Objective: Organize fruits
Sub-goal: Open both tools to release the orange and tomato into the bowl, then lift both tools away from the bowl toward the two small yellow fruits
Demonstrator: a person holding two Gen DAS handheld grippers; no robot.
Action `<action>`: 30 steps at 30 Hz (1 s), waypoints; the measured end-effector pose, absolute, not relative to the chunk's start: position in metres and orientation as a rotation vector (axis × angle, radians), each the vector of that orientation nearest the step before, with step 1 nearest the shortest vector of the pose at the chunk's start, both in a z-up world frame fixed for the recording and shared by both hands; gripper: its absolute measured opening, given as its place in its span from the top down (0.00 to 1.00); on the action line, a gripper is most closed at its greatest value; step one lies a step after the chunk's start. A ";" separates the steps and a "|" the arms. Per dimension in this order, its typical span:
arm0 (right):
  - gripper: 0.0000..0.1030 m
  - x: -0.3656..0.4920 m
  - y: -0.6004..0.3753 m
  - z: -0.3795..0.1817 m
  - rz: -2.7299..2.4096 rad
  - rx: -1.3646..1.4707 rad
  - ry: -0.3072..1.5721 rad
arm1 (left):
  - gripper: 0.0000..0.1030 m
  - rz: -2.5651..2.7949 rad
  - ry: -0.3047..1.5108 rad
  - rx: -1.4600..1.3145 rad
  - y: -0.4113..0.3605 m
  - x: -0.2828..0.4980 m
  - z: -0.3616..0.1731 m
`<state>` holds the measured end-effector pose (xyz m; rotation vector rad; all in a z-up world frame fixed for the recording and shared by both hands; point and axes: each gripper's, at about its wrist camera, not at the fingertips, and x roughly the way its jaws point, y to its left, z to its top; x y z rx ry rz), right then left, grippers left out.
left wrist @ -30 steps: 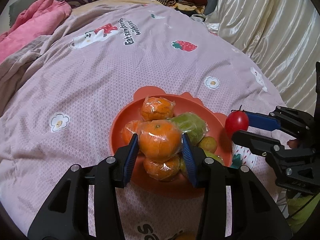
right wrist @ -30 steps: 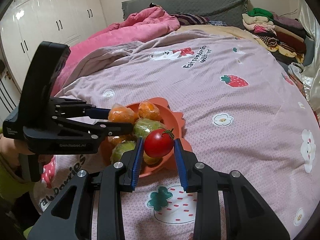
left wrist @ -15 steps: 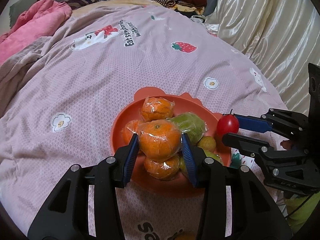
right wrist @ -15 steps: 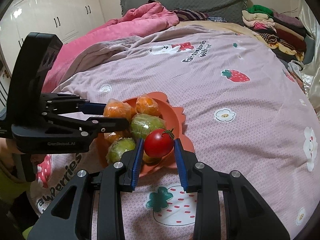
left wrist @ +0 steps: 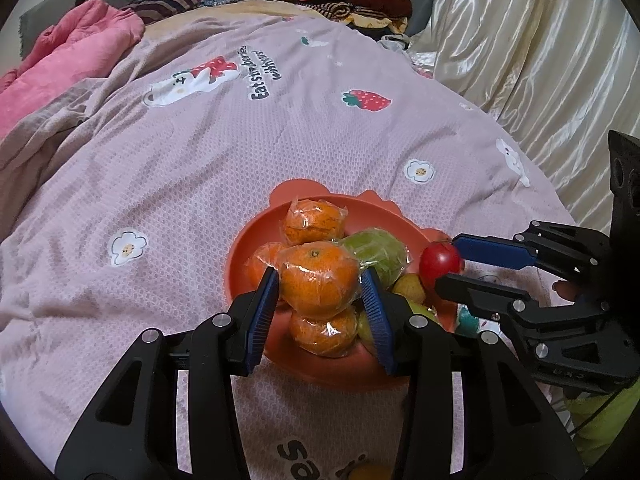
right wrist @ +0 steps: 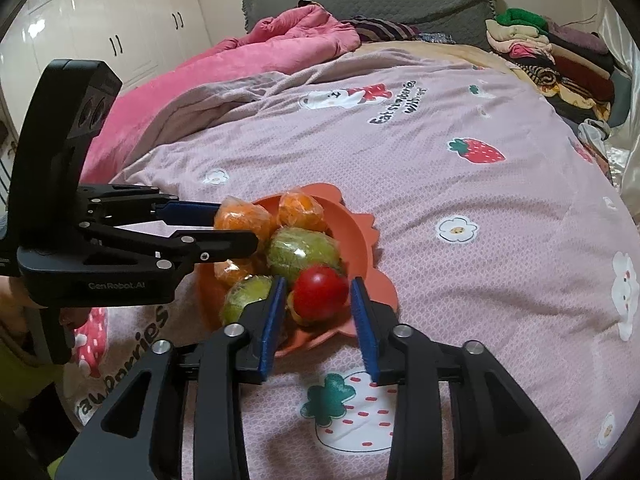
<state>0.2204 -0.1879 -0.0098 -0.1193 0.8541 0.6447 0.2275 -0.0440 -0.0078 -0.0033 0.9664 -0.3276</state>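
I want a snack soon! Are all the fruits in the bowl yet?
Almost. Wrapped oranges and green fruits already sit in the orange bowl. The left gripper holds a wrapped orange above the pile; the right gripper holds a tomato over the rim. Both still need setting down.

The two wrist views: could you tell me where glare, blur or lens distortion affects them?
Left wrist view: fisheye bending curves the bedspread, dark vignette fills the corners, and glare streaks the plastic wrap on the held orange. Right wrist view: the wardrobe doors are washed out by reflections, the wrapped green fruit shows a highlight, and the tomato looks slightly soft.
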 end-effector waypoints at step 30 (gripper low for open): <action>0.34 0.193 -0.209 0.013 0.600 -0.063 0.808 | 0.41 -0.292 0.904 -0.029 -0.029 0.216 0.010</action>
